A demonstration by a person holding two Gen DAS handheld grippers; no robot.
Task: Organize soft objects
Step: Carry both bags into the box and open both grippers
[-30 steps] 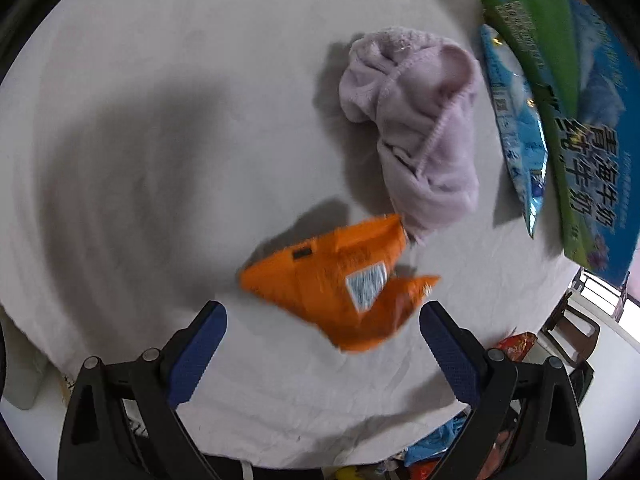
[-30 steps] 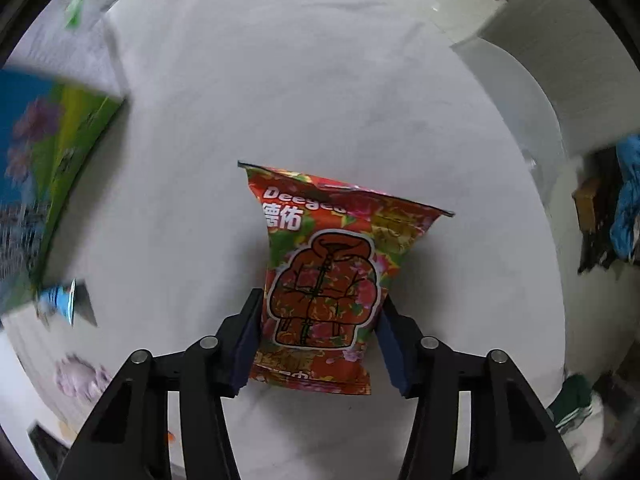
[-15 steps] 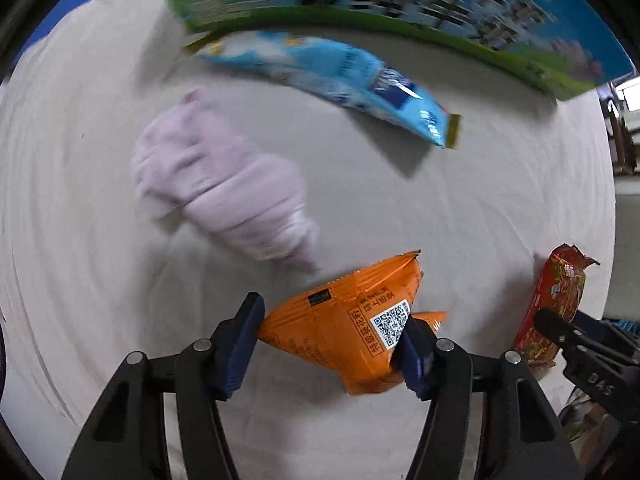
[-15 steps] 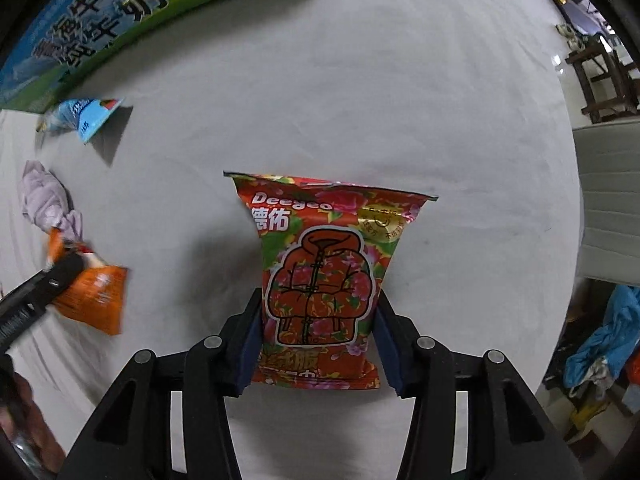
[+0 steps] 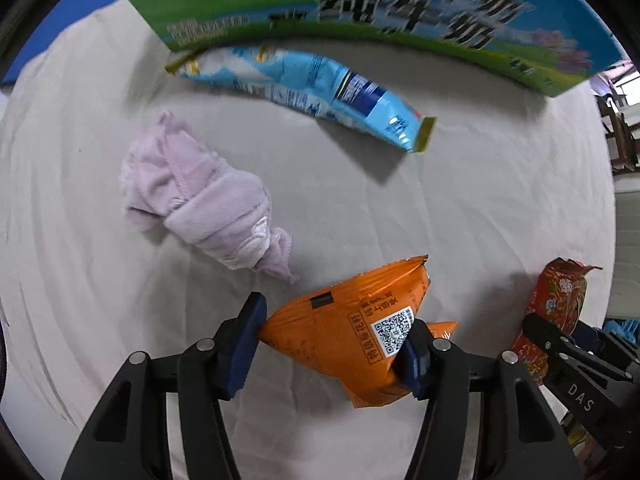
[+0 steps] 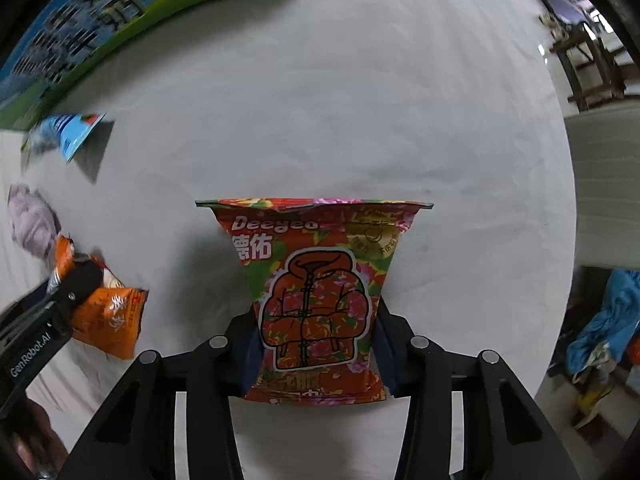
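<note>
My left gripper [image 5: 332,344] is shut on an orange snack bag [image 5: 352,336], held over the white cloth-covered table [image 5: 500,208]. My right gripper [image 6: 316,348] is shut on a red flowered snack bag [image 6: 320,292]; that bag also shows at the right edge of the left wrist view [image 5: 556,304]. A crumpled lilac towel [image 5: 200,200] lies on the table just beyond the left gripper. A light blue snack bag [image 5: 320,88] lies farther back, against a green and blue carton [image 5: 360,8]. The orange bag shows in the right wrist view [image 6: 108,316], low left.
The green and blue carton [image 6: 100,24] runs along the table's far side. The table edge curves off at the right, with a chair [image 6: 584,56] and clutter on the floor [image 6: 600,332] beyond it.
My left gripper has closed on the orange bag and turned toward the carton. My right gripper, still holding the red bag, has swung left, so both bags are now side by side.
</note>
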